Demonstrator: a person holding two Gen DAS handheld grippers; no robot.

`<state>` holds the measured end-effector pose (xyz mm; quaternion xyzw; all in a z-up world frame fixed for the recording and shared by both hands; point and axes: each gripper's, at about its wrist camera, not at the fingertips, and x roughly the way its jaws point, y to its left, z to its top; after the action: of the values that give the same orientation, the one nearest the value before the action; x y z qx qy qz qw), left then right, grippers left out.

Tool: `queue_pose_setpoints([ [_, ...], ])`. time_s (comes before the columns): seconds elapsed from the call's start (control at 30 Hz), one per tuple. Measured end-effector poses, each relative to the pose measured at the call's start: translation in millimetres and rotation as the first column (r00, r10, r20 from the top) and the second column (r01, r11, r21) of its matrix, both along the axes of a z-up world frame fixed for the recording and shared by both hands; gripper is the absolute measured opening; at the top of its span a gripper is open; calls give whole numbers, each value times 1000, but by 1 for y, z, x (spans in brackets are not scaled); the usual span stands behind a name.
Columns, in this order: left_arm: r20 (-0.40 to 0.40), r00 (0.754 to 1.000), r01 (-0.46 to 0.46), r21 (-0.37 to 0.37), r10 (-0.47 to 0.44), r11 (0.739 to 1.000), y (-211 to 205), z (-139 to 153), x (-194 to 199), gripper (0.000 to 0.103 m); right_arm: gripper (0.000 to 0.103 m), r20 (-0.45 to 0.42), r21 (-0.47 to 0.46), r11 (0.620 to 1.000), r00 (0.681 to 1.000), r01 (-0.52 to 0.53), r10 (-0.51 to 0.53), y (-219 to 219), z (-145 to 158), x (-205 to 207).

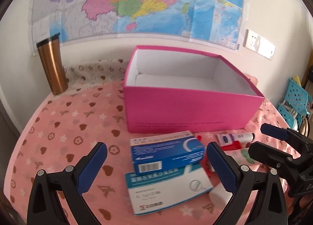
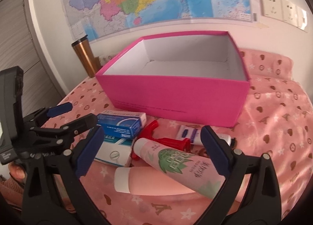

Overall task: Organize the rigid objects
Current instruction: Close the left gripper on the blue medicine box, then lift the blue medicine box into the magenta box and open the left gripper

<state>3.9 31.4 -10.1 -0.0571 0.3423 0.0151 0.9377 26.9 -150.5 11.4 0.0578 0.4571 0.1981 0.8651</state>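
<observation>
An empty pink box (image 1: 183,109) (image 2: 176,91) stands open on the pink patterned cloth. In front of it a blue medicine box (image 1: 166,152) (image 2: 121,124) lies on a white and teal medicine box (image 1: 168,189) (image 2: 115,150). Two pink tubes (image 2: 176,168), a red plastic piece (image 2: 166,140) and a small white tube (image 2: 192,134) (image 1: 236,137) lie beside them. My left gripper (image 1: 156,164) is open around the blue box, not touching it. My right gripper (image 2: 152,146) is open over the pink tubes.
A copper tumbler (image 1: 51,66) (image 2: 84,58) stands at the back left by the wall. A map (image 1: 137,1) hangs behind. Blue perforated baskets (image 1: 295,99) sit off the right edge. A grey cabinet (image 2: 17,35) is at the left.
</observation>
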Motion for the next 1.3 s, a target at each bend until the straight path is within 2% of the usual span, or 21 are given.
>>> queue_pose_setpoints([
  [0.23,-51,998,19,-49,-22,999,19,-12,5,85,82,-59,35,993,992,-109,111,26,-12,19],
  [0.37,-95,995,30,-100,-39,995,29,-23,12,72,68,-133,67,984,976,-162,170,42,-28,37],
  [0.43,-108,993,33,-119,-46,992,33,-27,16,67,64,-170,77,984,970,-163,174,46,-37,47],
  [0.5,-121,991,44,-135,-60,990,35,-30,19,66,58,-209,91,983,962,-157,173,49,-45,55],
  [0.63,-153,982,79,-195,-109,978,39,-36,25,66,57,-270,106,982,946,-154,178,54,-60,65],
  [0.73,-165,977,96,-228,-135,969,40,-40,30,66,57,-283,128,980,941,-151,182,54,-63,66],
  [0.83,-169,970,125,-260,-173,957,38,-42,34,65,57,-294,148,977,937,-151,189,53,-64,67],
  [1.03,-145,973,138,-248,-178,959,31,-35,31,65,57,-267,148,977,945,-156,191,52,-61,66],
  [1.3,-50,976,195,-220,-211,956,21,-1,14,65,57,-148,111,979,971,-172,188,47,-22,49],
])
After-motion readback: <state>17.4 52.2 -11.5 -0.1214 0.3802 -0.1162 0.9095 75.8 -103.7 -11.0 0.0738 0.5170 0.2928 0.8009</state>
